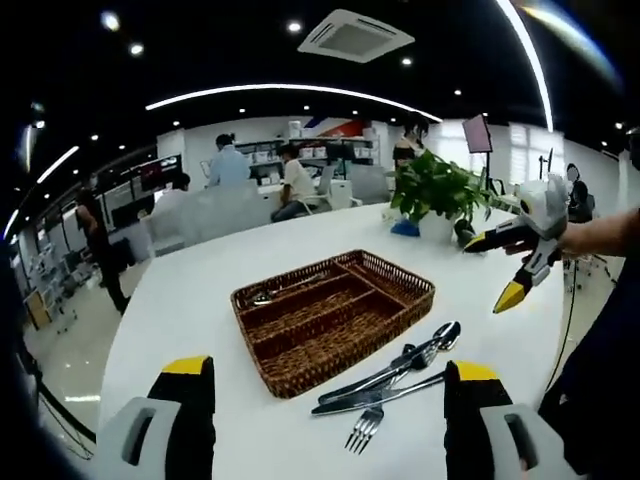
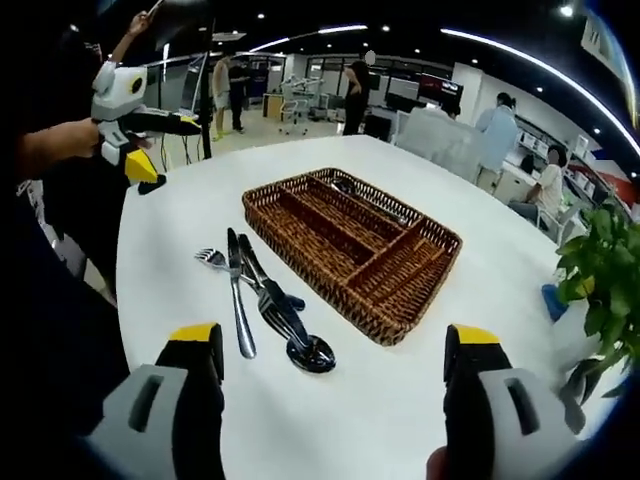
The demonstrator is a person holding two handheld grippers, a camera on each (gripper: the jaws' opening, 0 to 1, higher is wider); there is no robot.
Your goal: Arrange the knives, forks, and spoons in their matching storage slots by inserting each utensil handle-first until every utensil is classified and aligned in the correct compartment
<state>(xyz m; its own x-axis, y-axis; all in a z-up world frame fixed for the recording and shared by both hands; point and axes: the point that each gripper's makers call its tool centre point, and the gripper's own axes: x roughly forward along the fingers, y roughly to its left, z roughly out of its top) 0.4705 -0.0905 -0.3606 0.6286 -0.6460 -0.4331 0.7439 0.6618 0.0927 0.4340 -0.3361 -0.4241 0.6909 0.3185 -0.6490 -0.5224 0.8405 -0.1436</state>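
A brown wicker cutlery tray [image 1: 248, 335] [image 2: 312, 275] with long compartments sits mid-table; a small spoon [image 1: 262, 296] [image 2: 345, 185] lies in one slot. Beside the tray lies a loose bunch: a fork [image 1: 368, 425] [image 2: 210, 257], a knife [image 1: 380, 396] [image 2: 240, 310] and a spoon [image 1: 444, 336] [image 2: 308, 352], crossing one another. My left gripper [image 1: 328, 368] [image 2: 168, 148] is open and holds nothing, hovering short of the tray. My right gripper [image 2: 332, 335] [image 1: 495, 270] is also open, held above the table on the tray's other side.
The round white table [image 1: 190, 300] [image 2: 170, 225] has bare room around the tray. A potted green plant [image 1: 440, 190] [image 2: 605, 260] stands near its edge. A person's forearm holds each gripper. Several people and desks are far behind.
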